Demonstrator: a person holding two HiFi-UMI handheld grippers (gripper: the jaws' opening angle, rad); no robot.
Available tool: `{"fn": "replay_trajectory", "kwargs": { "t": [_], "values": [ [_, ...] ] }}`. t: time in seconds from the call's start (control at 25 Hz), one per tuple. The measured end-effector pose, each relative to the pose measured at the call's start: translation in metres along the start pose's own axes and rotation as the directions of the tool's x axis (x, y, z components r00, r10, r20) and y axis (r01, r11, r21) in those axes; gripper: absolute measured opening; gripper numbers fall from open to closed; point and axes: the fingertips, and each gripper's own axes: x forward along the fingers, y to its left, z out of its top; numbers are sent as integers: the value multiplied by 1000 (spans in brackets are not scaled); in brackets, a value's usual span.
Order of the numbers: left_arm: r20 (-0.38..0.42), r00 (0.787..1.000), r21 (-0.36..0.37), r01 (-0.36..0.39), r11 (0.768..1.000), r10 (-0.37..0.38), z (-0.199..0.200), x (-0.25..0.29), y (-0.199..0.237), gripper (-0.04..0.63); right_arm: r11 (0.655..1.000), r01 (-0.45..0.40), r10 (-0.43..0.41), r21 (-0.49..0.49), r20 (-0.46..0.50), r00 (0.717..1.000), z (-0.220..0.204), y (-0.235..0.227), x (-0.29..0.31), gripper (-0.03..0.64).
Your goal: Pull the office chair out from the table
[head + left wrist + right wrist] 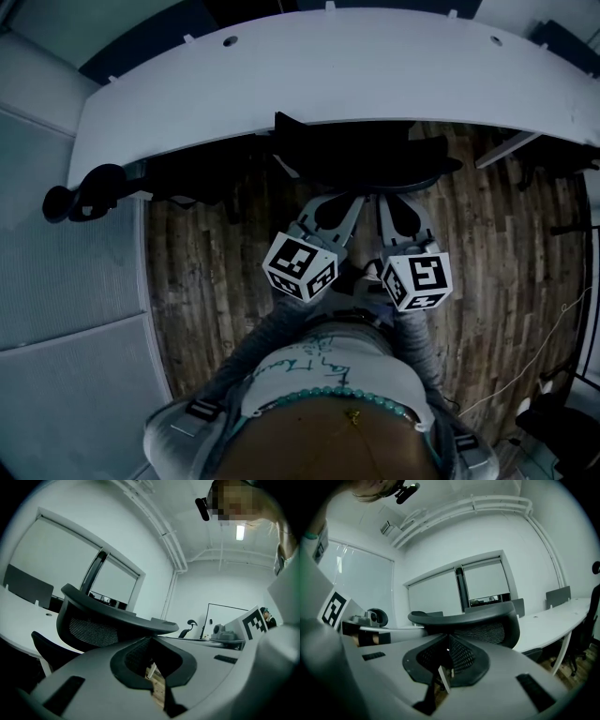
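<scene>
The white table [281,84] spans the head view; the office chair [361,155] sits tucked under its edge, backrest toward the person; probably heavy yet free-rolling (its base is hidden); the stiff top rim [464,616] looks the best hold; left gripper [151,641] and right gripper [446,638] are closed, empty, near that rim.

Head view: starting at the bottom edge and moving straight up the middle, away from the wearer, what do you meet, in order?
Shirt → left tool and right tool, side by side, both shut → office chair → table
</scene>
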Motion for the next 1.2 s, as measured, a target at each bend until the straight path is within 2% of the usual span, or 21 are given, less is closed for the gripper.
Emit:
{"fn": "replay_trajectory", "kwargs": {
  "t": [0.4, 0.84, 0.88, 0.96, 1.08, 1.2],
  "values": [
    [7, 999, -60, 54, 997, -53, 2, -6, 11, 11, 996, 63, -65, 67, 19, 998, -3, 0, -5, 23],
    [65, 993, -114, 105, 988, -98, 11, -11, 5, 28, 982, -62, 46, 179, 97, 994, 7, 11, -14, 26],
    [69, 992, -126, 110, 986, -102, 11, -11, 5, 37, 980, -70, 53, 184, 97, 994, 6, 12, -14, 37],
    [81, 991, -164, 121, 979, -108, 12, -13, 6, 66, 973, -90, 71, 215, 95, 993, 6, 14, -13, 117],
    [98, 990, -193, 122, 974, -104, 14, -14, 8, 92, 959, -113, 87, 259, 107, 990, 7, 15, -11, 145],
    [126, 987, -235, 123, 964, -95, 18, -16, 11, 161, 951, -134, 103, 277, 125, 987, 10, 16, -11, 179]
  ]
}}
